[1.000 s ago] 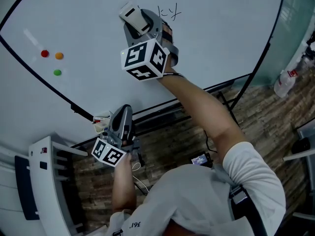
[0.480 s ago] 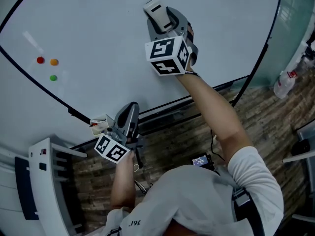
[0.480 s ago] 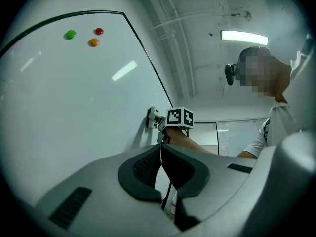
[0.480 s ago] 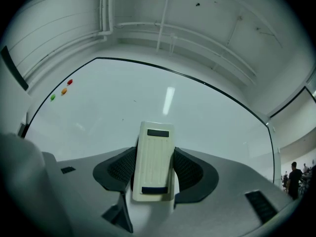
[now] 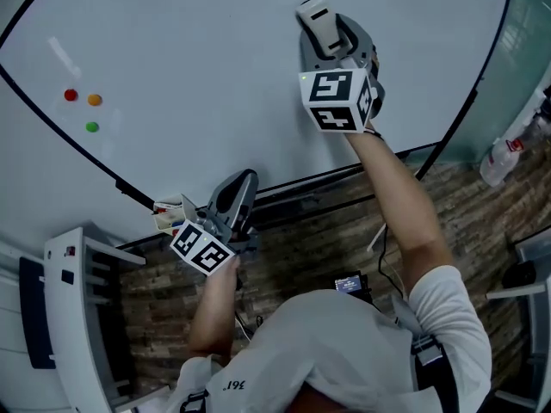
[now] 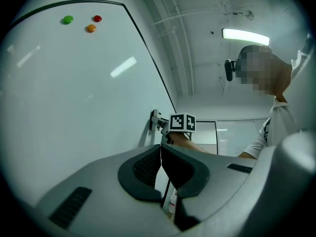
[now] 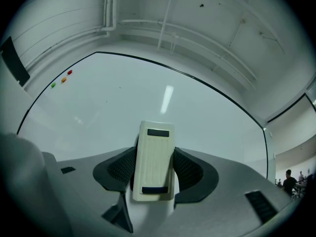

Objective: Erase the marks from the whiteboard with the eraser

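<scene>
The whiteboard [image 5: 189, 67] fills the top of the head view, and no writing shows on it. My right gripper [image 5: 325, 33] is high at centre right, shut on the cream eraser [image 5: 316, 17], which lies flat against the board. In the right gripper view the eraser [image 7: 154, 161] stands upright between the dark pads [image 7: 187, 169]. My left gripper [image 5: 244, 183] hangs low by the board's bottom edge, shut with nothing in it. In the left gripper view its tips [image 6: 161, 157] meet, and the right gripper [image 6: 160, 125] shows beyond them against the board.
Red [image 5: 71, 95], orange [image 5: 94, 100] and green [image 5: 91, 127] magnets sit on the board's left. A small box [image 5: 170, 215] rests on the ledge beside my left gripper. A white rack [image 5: 82, 317] stands at lower left and a plastic bottle [image 5: 499, 157] at right.
My right gripper has carried the eraser rightward across the board. The black writing seen beside it a second ago no longer shows. My left gripper has drifted a little right.
</scene>
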`<action>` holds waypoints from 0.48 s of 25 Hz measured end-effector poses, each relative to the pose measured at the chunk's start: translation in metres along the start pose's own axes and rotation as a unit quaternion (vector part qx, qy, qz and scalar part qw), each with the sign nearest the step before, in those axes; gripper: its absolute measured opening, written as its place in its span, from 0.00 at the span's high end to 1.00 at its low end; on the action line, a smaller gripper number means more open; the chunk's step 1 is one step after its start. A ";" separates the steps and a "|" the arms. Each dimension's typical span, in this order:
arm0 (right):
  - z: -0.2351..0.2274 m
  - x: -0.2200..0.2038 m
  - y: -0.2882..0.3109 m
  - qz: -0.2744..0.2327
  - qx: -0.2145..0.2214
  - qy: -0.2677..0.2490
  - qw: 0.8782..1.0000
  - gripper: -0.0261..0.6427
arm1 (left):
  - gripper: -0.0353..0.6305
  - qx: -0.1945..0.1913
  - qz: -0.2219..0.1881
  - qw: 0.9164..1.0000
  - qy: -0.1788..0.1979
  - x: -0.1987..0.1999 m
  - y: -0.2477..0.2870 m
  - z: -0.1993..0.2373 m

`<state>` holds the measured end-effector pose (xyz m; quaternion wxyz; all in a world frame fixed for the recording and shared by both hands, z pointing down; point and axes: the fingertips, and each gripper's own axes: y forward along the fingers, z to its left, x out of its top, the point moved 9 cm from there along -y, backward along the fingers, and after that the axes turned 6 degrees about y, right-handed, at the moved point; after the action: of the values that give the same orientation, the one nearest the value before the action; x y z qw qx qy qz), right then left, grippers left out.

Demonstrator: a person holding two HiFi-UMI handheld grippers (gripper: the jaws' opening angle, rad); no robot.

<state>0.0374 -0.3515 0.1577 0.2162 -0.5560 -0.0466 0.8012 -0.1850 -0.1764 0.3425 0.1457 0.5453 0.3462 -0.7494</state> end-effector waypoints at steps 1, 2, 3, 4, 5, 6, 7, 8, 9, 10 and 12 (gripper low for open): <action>-0.004 -0.003 0.000 0.002 -0.003 -0.001 1.000 0.58 | 0.94 -0.001 0.001 1.000 0.001 0.000 0.002 0.001; -0.009 -0.006 0.000 0.004 -0.005 -0.003 1.000 0.58 | 0.94 -0.001 0.003 1.000 0.001 -0.001 0.004 0.001; -0.014 -0.008 -0.001 0.005 -0.008 -0.006 1.000 0.58 | 0.94 -0.001 0.005 1.000 0.002 -0.001 0.006 0.001; -0.020 -0.011 -0.002 0.006 -0.009 -0.007 1.000 0.58 | 0.94 -0.001 0.005 1.000 0.004 -0.001 0.009 0.000; -0.026 -0.014 -0.002 0.007 -0.010 -0.008 1.000 0.58 | 0.94 -0.001 0.006 1.000 0.005 -0.001 0.013 -0.001; -0.032 -0.016 -0.003 0.009 -0.010 -0.007 1.000 0.58 | 0.94 -0.002 0.006 1.000 0.007 -0.001 0.016 -0.002; -0.037 -0.018 -0.003 0.012 -0.010 -0.006 1.000 0.58 | 0.94 -0.002 0.006 1.000 0.009 -0.001 0.019 -0.002; -0.041 -0.020 -0.004 0.014 -0.011 -0.006 1.000 0.58 | 0.94 -0.003 0.006 1.000 0.011 -0.001 0.022 -0.002; -0.045 -0.022 -0.003 0.017 -0.012 -0.007 1.000 0.58 | 0.94 -0.004 0.006 1.000 0.013 0.000 0.025 -0.002; -0.048 -0.024 -0.003 0.020 -0.014 -0.008 1.000 0.58 | 0.94 -0.004 0.006 1.000 0.015 0.001 0.028 -0.001; -0.056 -0.030 -0.003 0.027 -0.020 -0.006 0.999 0.58 | 0.94 -0.007 0.007 1.000 0.019 0.002 0.033 0.000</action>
<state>0.0983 -0.3706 0.1638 0.1828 -0.5563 -0.0489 0.8091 -0.1659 -0.2003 0.3289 0.1479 0.5608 0.3504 -0.7354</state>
